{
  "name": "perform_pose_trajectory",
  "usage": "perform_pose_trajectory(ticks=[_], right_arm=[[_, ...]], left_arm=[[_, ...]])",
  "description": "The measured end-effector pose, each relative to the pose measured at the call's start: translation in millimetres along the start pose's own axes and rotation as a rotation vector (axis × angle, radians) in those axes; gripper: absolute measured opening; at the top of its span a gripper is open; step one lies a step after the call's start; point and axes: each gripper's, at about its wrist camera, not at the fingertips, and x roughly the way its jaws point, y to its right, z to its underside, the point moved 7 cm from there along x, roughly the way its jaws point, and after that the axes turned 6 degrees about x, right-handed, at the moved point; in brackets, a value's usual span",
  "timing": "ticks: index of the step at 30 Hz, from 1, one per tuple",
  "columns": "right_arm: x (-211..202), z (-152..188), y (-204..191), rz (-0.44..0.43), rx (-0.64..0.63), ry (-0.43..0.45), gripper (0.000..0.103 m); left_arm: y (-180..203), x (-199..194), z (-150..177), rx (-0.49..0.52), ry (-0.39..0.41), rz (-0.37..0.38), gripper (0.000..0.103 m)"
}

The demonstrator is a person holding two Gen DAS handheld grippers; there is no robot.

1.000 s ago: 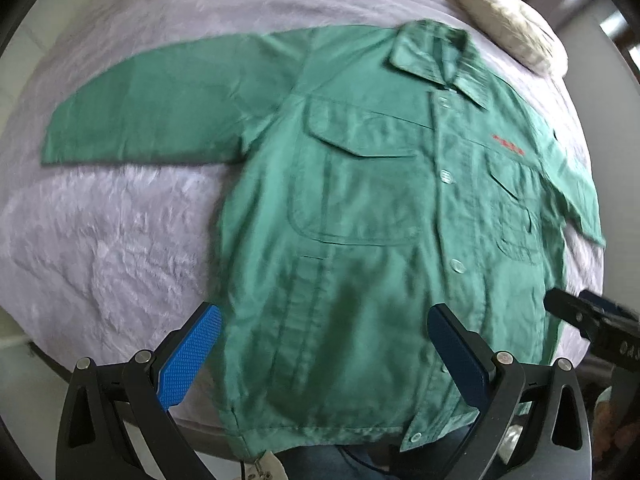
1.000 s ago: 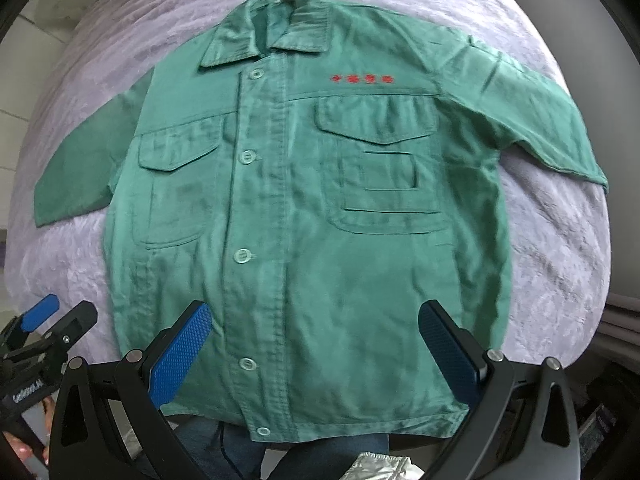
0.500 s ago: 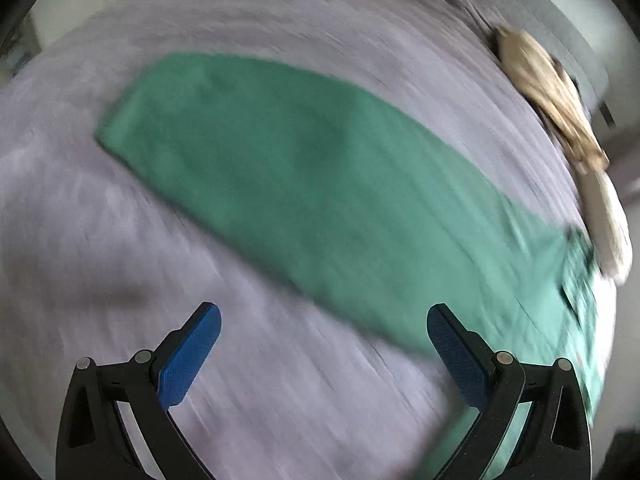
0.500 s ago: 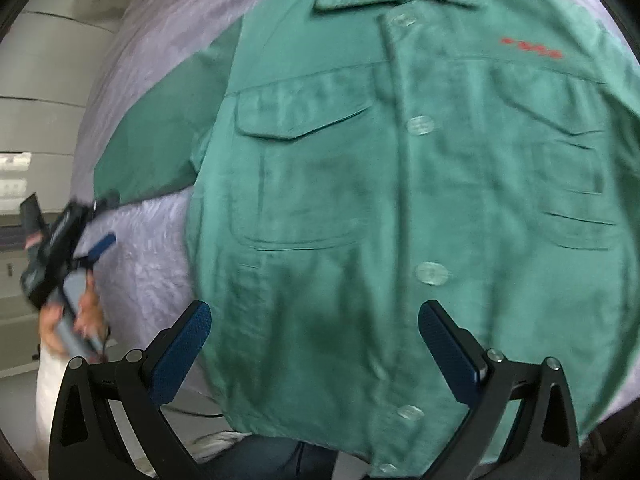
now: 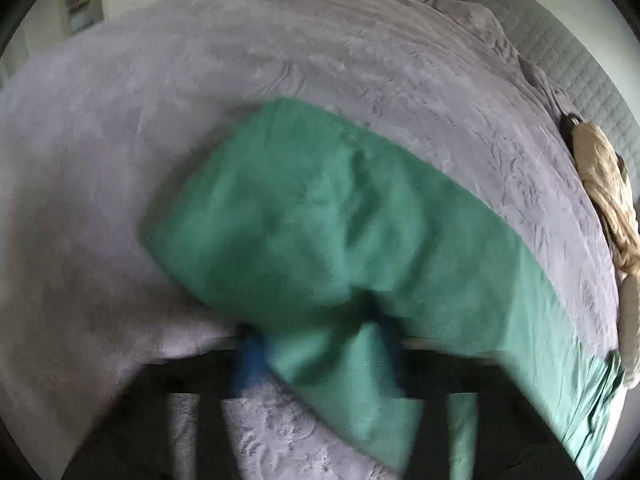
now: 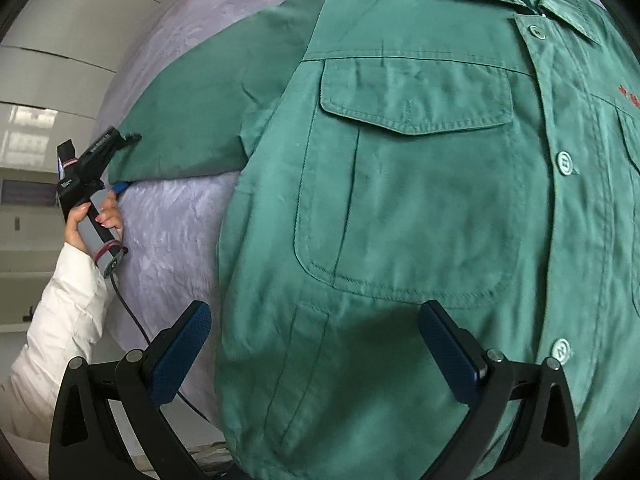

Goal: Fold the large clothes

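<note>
Currently, left wrist view: left claw point(image 5: 316, 344) pinched on the green sleeve point(image 5: 320, 216) cuff over the grey bedspread point(image 5: 280, 48), blurred; lift clear, carry flat across the chest. Right wrist view: right claw point(image 6: 316, 356) spread wide, empty, low over the work shirt point(image 6: 420, 200) front near its hem; left hand point(image 6: 94, 220) grips the handle at the bed's edge.

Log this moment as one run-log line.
stage: sleeve fold start | left gripper: shut on sleeve cuff | right gripper: open, over green shirt | surface: purple bedspread
</note>
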Motion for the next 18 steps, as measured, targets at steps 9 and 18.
perform_pose_trajectory(ticks=[9, 18], right_arm=[[-25.1, -7.5, 22.4, -0.053, 0.049, 0.119, 0.103], [-75.0, -30.6, 97.3, -0.059, 0.179, 0.29, 0.103]], left_arm=[[104.4, -79.7, -6.0, 0.245, 0.127, 0.264, 0.005], [331.4, -166.6, 80.6, 0.653, 0.155, 0.594, 0.005]])
